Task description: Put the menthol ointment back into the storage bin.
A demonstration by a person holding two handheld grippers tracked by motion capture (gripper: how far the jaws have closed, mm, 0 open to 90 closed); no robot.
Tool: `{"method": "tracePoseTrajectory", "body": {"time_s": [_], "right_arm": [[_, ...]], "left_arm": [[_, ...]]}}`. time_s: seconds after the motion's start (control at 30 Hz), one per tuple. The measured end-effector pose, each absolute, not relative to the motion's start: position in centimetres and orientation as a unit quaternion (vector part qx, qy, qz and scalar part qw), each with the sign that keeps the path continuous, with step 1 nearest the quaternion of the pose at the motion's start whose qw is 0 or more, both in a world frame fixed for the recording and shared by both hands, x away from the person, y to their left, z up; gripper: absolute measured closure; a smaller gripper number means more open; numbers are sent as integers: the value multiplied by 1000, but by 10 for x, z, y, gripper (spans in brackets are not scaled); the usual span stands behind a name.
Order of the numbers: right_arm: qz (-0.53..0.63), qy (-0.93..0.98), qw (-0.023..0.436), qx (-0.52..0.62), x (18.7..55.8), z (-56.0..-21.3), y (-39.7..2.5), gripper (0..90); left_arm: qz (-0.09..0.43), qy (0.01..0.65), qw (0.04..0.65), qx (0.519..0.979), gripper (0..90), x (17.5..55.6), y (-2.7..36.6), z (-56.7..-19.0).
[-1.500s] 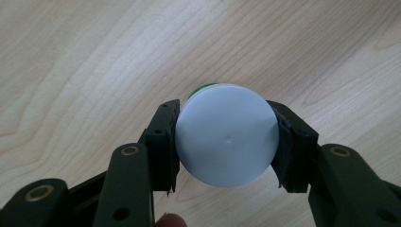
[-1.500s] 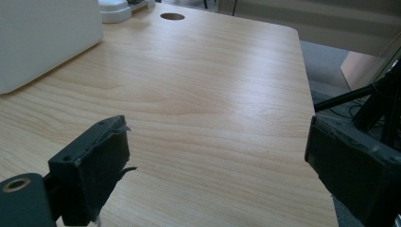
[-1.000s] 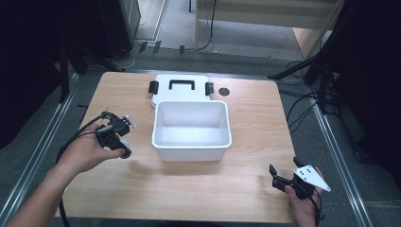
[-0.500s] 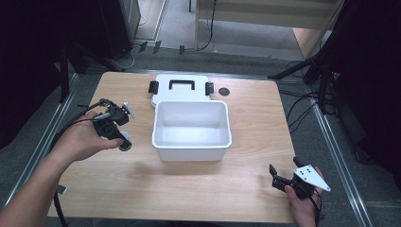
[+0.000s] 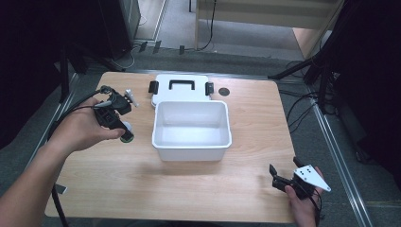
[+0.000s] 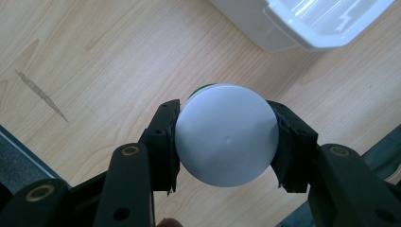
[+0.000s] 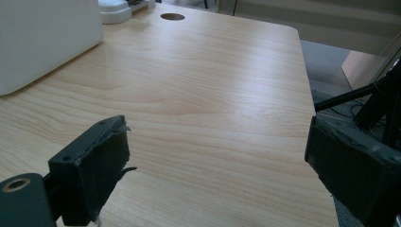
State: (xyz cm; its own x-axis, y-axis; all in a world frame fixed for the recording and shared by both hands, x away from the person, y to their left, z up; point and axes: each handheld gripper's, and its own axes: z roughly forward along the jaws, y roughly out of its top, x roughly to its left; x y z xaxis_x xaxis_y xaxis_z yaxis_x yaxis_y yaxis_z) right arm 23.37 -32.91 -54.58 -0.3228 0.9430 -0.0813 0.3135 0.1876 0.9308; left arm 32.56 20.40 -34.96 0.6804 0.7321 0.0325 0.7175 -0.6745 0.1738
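Observation:
A small round jar with a white cap and a green edge sits between the jaws of my left gripper, which is shut on its sides. In the high view the jar is over the table just left of the white bin, under my left gripper. The bin is open and looks empty. My right gripper rests near the table's front right corner, jaws wide apart. Between its jaws, the right gripper has nothing but bare wood.
The bin's white lid, with a black handle and two black latches, lies behind the bin. A round cable hole is in the wooden table at the back right. The left gripper's cable trails off the left edge.
My left gripper has carried the jar a little farther from the person, staying left of the bin. The right gripper has not moved.

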Motion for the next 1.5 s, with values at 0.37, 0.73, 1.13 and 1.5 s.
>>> {"method": "tracePoseTrajectory", "body": {"time_s": [0.37, 0.73, 1.13, 1.5], "right_arm": [[442, 683, 357, 459, 234, -546, -329, 72], [442, 684, 357, 459, 233, -546, -329, 72], [444, 683, 356, 458, 233, -546, -329, 73], [445, 683, 354, 459, 233, -546, -330, 74]], "left_arm": [[45, 382, 76, 920, 511, 336, 187, -335], [37, 375, 81, 923, 511, 349, 168, -330], [31, 363, 91, 927, 511, 357, 154, -327], [25, 351, 99, 931, 511, 362, 137, -328]]}}
